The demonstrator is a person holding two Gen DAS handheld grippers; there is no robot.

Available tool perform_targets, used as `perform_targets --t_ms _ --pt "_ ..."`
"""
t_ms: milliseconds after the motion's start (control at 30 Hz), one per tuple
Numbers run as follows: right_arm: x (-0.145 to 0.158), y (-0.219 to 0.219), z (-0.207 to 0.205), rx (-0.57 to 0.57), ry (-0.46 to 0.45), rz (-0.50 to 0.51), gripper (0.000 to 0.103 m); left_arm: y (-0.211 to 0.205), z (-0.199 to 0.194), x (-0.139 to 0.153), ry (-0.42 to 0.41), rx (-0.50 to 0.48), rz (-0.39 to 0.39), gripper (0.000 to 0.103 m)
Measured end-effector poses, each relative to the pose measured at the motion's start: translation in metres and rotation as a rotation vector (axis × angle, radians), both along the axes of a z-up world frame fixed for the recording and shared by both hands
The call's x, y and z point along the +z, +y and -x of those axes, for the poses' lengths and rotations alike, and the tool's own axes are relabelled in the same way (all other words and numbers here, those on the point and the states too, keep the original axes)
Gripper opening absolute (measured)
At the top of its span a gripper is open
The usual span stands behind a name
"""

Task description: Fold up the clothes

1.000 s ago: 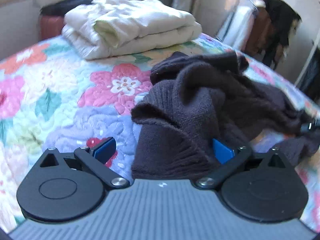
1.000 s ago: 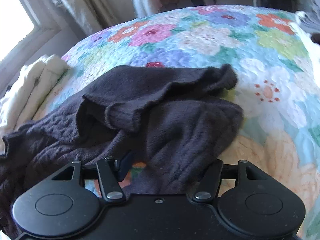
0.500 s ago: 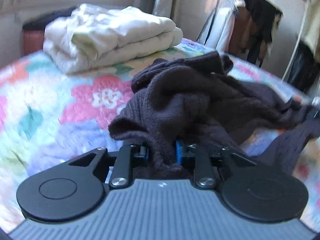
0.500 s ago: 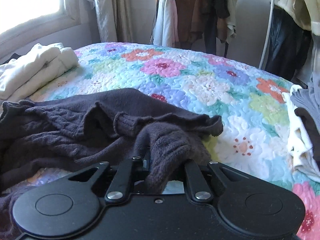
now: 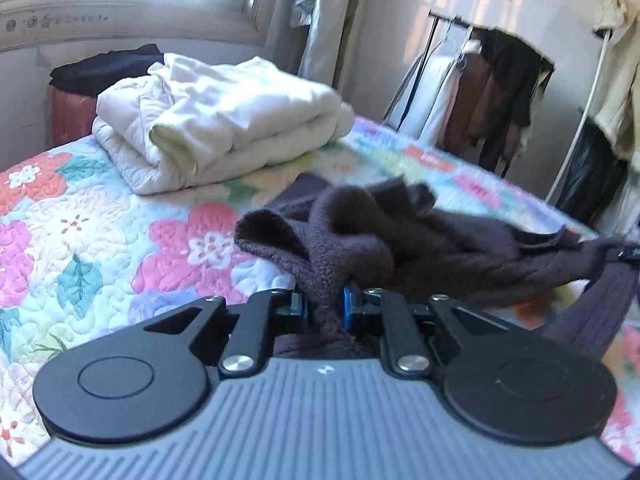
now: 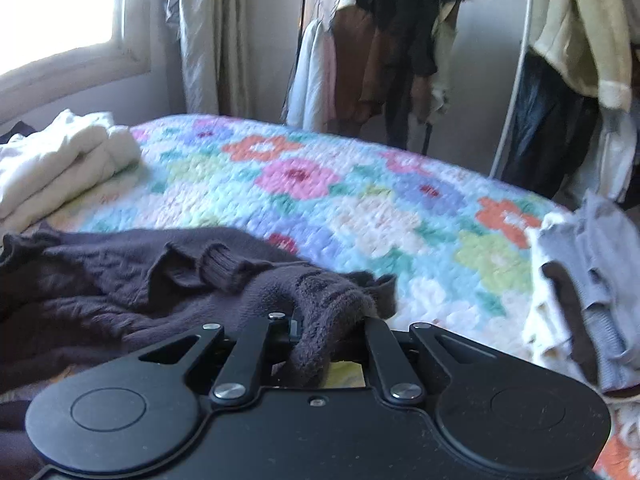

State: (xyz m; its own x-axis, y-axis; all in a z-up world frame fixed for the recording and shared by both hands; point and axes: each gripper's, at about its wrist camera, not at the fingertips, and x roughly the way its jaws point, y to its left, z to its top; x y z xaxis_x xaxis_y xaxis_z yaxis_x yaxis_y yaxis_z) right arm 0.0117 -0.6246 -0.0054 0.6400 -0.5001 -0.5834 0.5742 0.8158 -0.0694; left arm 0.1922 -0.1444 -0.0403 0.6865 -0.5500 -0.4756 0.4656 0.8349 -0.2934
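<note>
A dark purple-brown knit sweater lies bunched on the floral quilt. My left gripper is shut on a fold of the sweater's edge and holds it raised off the quilt. In the right wrist view the same sweater spreads to the left. My right gripper is shut on another bunched part of the sweater, also lifted. The fabric hides both grippers' pads almost fully.
A folded white duvet sits on the quilt's far left corner. A pile of grey and white clothes lies at the right of the bed. Clothes racks stand against the wall behind.
Both grippers went from open around the sweater to shut on it. Both have since lifted, and the held folds have risen off the quilt.
</note>
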Motion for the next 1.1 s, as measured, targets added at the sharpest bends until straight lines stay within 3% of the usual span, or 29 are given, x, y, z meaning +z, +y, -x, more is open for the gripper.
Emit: perform_targets --t_ms 133,233,300,433,600,700,800,933,1067,1100 --pt "0.027 -0.001 0.025 -0.031 -0.057 0.010 0.006 0.020 0.018 0.023 0.039 -0.001 0.072 0.013" --pt "0.044 -0.003 0.046 -0.066 -0.084 0.027 0.006 0.033 0.036 0.039 0.038 -0.016 0.074 0.013" --pt "0.048 -0.010 0.059 -0.100 -0.085 0.023 0.006 0.040 0.039 0.038 0.098 -0.019 0.094 0.013" --pt "0.012 -0.035 0.077 -0.185 0.058 -0.035 0.007 0.043 0.028 -0.001 0.342 0.002 0.079 0.014" --pt "-0.040 -0.045 0.089 -0.235 0.173 -0.070 0.007 0.040 0.019 -0.030 0.425 0.038 -0.001 0.014" --pt "-0.035 -0.044 0.089 -0.252 0.148 -0.047 0.006 0.039 0.020 -0.024 0.376 0.031 -0.006 0.014" --pt "-0.002 -0.037 0.087 -0.230 0.107 0.037 0.006 0.043 0.028 -0.011 0.305 0.042 0.006 0.014" --pt "0.020 -0.050 0.075 -0.192 0.170 0.135 0.006 0.039 0.035 -0.002 0.235 0.080 -0.077 0.014" --pt "-0.003 -0.070 0.074 -0.210 0.184 -0.031 0.011 0.043 0.027 -0.027 0.390 0.063 -0.038 0.013" --pt "-0.003 -0.058 0.077 -0.201 0.165 -0.012 0.017 0.045 0.023 -0.036 0.440 0.061 -0.023 0.013"
